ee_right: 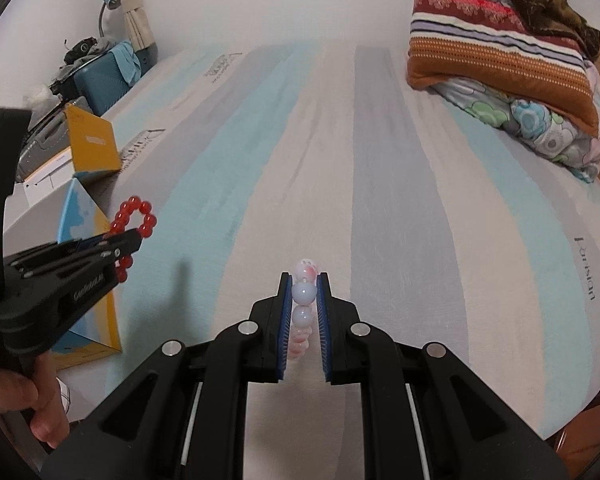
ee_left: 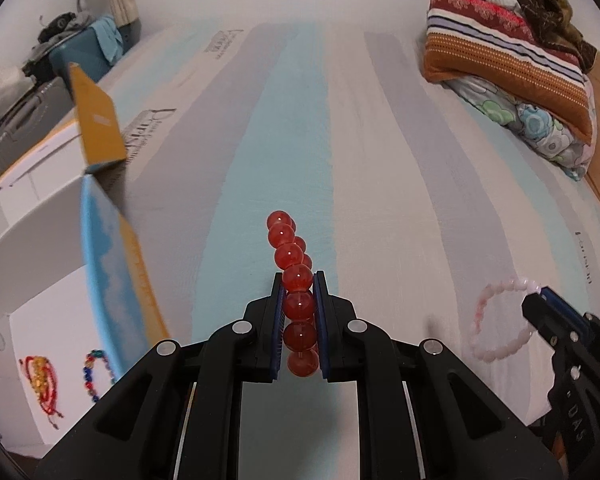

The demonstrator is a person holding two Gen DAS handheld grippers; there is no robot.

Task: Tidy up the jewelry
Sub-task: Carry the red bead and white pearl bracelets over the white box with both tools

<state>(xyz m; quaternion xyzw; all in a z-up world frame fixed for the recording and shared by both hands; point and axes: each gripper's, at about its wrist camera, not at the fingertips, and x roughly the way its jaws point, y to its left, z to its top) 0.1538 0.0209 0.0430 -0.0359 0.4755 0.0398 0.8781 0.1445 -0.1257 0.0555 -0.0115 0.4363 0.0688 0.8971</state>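
My left gripper is shut on a red bead bracelet, held edge-on above the striped bed sheet; the same red bead bracelet and left gripper show at the left of the right wrist view. My right gripper is shut on a pale pink bead bracelet, also lifted off the sheet. From the left wrist view that pink bracelet hangs as a ring from the right gripper at the far right. An open white box at the lower left holds a red-and-gold bracelet and a multicoloured one.
The box's blue and yellow flaps stand up beside my left gripper. Folded quilts and a pillow lie at the far right of the bed. A teal case and clutter sit beyond the bed's left edge. A hand grips the left tool.
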